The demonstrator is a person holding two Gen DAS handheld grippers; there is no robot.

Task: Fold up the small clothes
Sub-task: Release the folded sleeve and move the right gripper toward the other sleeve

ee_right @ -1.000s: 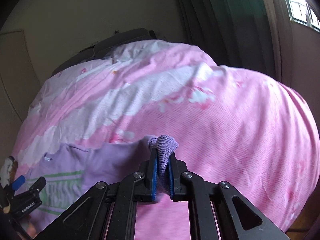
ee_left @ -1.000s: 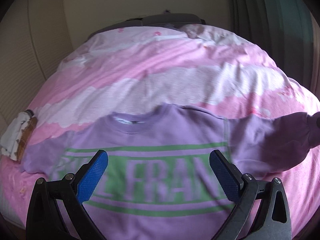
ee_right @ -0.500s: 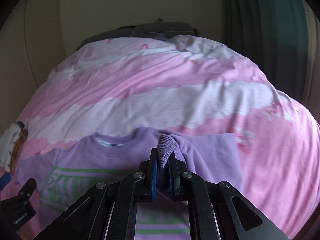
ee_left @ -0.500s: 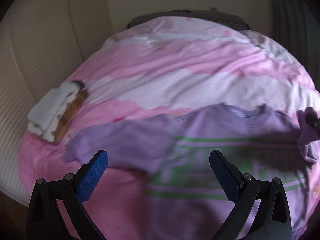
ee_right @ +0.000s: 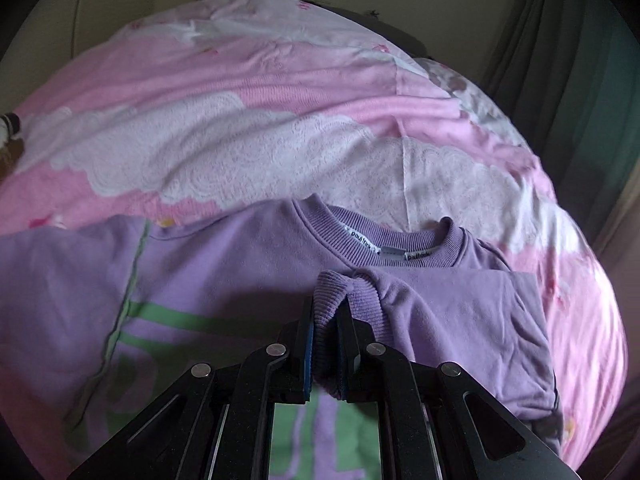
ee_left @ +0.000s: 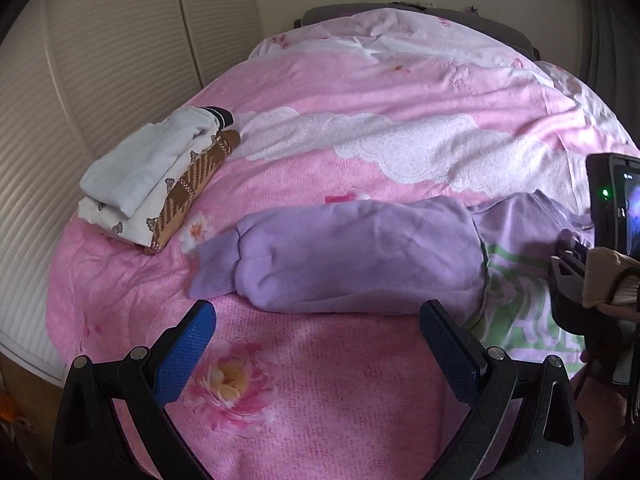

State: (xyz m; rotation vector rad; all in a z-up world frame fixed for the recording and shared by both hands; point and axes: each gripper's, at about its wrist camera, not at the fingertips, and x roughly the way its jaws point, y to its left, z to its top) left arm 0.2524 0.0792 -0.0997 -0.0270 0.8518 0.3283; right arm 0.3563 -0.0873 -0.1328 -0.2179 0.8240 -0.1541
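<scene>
The soft purple sweatshirt with green letters lies flat on the pink flowery bed cover. The right gripper is clenched on the ribbed purple cuff of the right sleeve. A second ago that sleeve stuck out to the side; now it has been carried in and lies across the chest, just under the neck hole at 12 o'clock. So one sleeve fold looks nearly done, and the cuff only needs letting go.

The left gripper is released, with its blue pads wide apart and nothing between them. It has swung over to the other sleeve, a puffy purple left sleeve lying straight out just ahead at 12 o'clock. That sleeve probably gets folded in next.

A small stack of folded white and brown clothes waits at 10 o'clock
</scene>
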